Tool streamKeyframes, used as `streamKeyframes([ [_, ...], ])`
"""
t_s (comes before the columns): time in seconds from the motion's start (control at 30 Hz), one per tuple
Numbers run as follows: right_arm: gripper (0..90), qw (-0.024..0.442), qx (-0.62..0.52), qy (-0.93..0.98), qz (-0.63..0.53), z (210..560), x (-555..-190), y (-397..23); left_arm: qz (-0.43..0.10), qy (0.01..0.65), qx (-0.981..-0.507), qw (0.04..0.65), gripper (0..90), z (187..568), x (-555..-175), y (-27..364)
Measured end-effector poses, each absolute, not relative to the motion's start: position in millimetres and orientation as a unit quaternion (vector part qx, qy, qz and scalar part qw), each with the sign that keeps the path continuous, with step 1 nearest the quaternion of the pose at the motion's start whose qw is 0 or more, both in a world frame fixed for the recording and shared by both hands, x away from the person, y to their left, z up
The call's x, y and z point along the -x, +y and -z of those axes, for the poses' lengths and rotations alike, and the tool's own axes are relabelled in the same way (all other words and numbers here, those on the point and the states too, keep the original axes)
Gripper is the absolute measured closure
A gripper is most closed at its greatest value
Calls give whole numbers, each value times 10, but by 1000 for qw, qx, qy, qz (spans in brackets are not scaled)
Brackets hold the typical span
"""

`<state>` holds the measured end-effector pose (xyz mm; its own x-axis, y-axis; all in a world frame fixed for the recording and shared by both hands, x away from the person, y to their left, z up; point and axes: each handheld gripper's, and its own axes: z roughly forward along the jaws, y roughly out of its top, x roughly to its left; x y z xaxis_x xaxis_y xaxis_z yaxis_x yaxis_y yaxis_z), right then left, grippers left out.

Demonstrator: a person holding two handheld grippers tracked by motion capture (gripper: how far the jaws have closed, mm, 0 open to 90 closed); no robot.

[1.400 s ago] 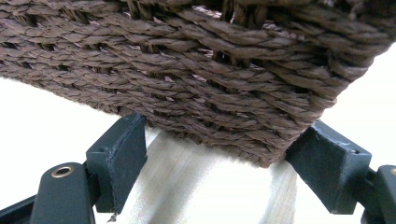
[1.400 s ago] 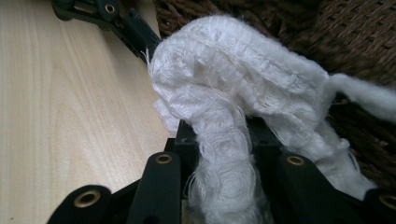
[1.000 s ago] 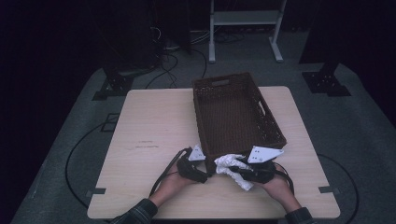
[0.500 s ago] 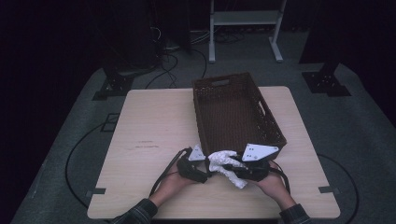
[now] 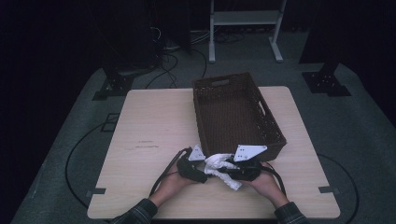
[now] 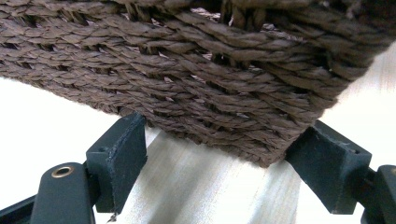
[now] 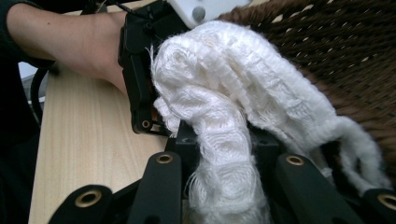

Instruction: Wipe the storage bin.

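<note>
White cloth [image 7: 219, 121]: clamped between the closed jaws of the right gripper [image 5: 229, 169], at 6 o'clock of the wicker basket [image 5: 233, 112]. Left gripper [image 6: 219, 168]: jaws spread wide, holding nothing, basket corner at its 12 o'clock. Table [image 5: 149, 121] beneath.

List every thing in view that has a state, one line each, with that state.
Basket: upright on the table, nothing seen inside it.
White cloth: crumpled, clamped in the right tool, beside the basket's near wall.
Right tool: shut on the white cloth.
Left tool: open, jaws either side of the basket's lower corner, not pressing.
Table: light wood, bears the basket.
</note>
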<state>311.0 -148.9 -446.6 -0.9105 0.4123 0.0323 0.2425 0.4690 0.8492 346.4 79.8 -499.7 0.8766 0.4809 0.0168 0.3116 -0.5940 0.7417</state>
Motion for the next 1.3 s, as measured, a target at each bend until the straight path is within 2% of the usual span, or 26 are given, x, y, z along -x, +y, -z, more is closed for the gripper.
streamKeyframes([
  [0.73, 718, 67, -202, 882, -420, 4814, -3210, -1459, -109, 221, -888, 389, 203, 4995, -3466, 802],
  [1.03, 719, 63, -213, 887, -404, 4886, -3203, -1555, -108, 224, -886, 392, 203, 4998, -3463, 797],
  [1.3, 714, 75, -214, 881, -415, 4788, -3067, -1705, -105, 227, -885, 393, 201, 4993, -3467, 805],
])
